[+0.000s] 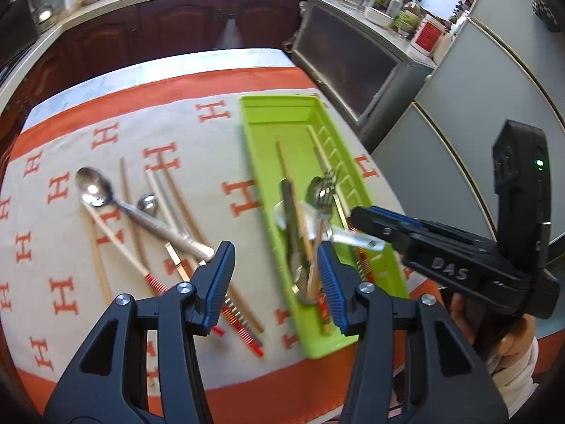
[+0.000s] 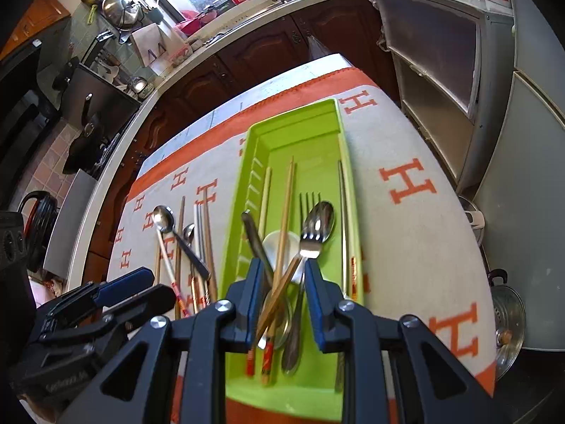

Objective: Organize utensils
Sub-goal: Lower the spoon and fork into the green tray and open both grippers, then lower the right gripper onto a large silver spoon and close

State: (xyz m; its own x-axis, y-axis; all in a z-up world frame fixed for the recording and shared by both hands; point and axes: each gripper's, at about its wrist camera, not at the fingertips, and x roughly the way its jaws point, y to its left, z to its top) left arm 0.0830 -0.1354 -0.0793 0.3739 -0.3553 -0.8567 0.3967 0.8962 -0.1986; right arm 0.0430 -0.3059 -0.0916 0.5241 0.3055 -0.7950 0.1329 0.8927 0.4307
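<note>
Both grippers hang over the near end of the lime-green cutlery tray (image 2: 348, 190); the left gripper (image 1: 275, 275) has its jaws spread with nothing between the pads, and the right gripper (image 2: 282, 293) stands partly open astride the handles lying in the tray, its pads pressing on none of them that I can see — a release, by my reading, since the jaws sit loose over pieces already resting on the tray floor. Inside lie a fork (image 2: 310, 222), a spoon (image 2: 322, 217), a pale ceramic spoon (image 2: 279, 247) and several chopsticks (image 2: 286, 212), crossed rather than sorted. Left of the tray, on the orange-and-cream cloth (image 1: 141, 106), wait two more metal spoons (image 1: 92, 185) and a tangle of loose chopsticks (image 1: 176, 190) — overlapping, so lifting one may drag its neighbour; the tray's near wall stands between them and their place.
</note>
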